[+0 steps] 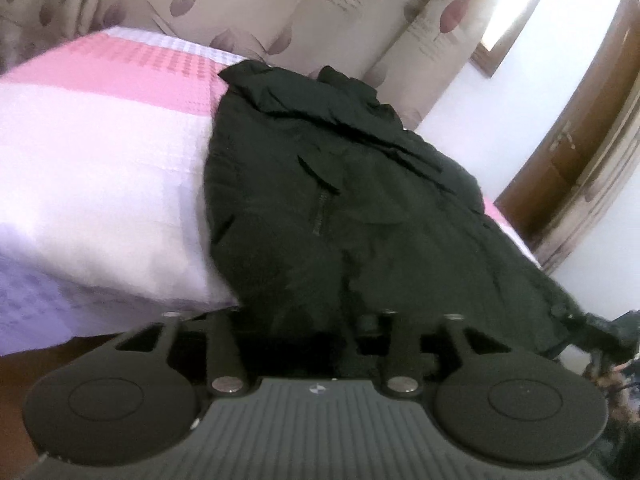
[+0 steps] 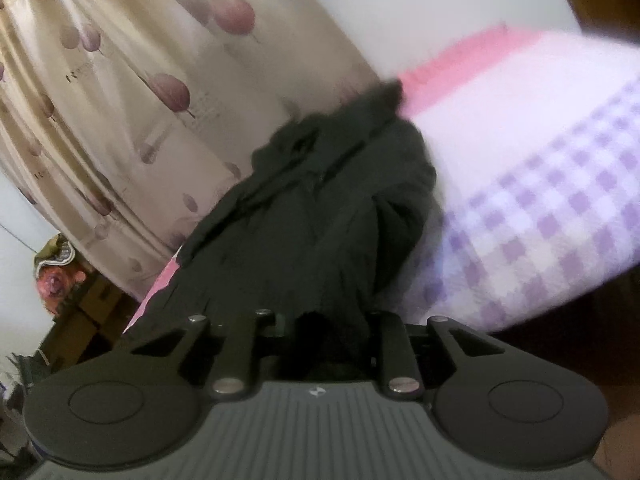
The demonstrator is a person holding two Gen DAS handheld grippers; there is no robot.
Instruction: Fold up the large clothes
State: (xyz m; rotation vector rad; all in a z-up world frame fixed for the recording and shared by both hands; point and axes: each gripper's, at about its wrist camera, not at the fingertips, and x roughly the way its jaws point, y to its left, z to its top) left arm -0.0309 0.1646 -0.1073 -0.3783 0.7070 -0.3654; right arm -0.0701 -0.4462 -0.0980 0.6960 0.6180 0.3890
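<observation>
Pink-and-lilac bedspread [image 1: 100,152] bears a rumpled black jacket [image 1: 340,200]; each gripper's state I cannot tell.

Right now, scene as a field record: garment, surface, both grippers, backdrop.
garment: dark jacket, lying on the bed, near hem hanging over the edge toward both cameras
surface: bedspread with pink, white and lilac check bands
left gripper: at the near hem, dark cloth between the fingers; grip cannot be told
right gripper: at the near hem, cloth bunched between the fingers; grip cannot be told
backdrop: cream curtain with a purple leaf print; wooden door at right in the left wrist view
</observation>
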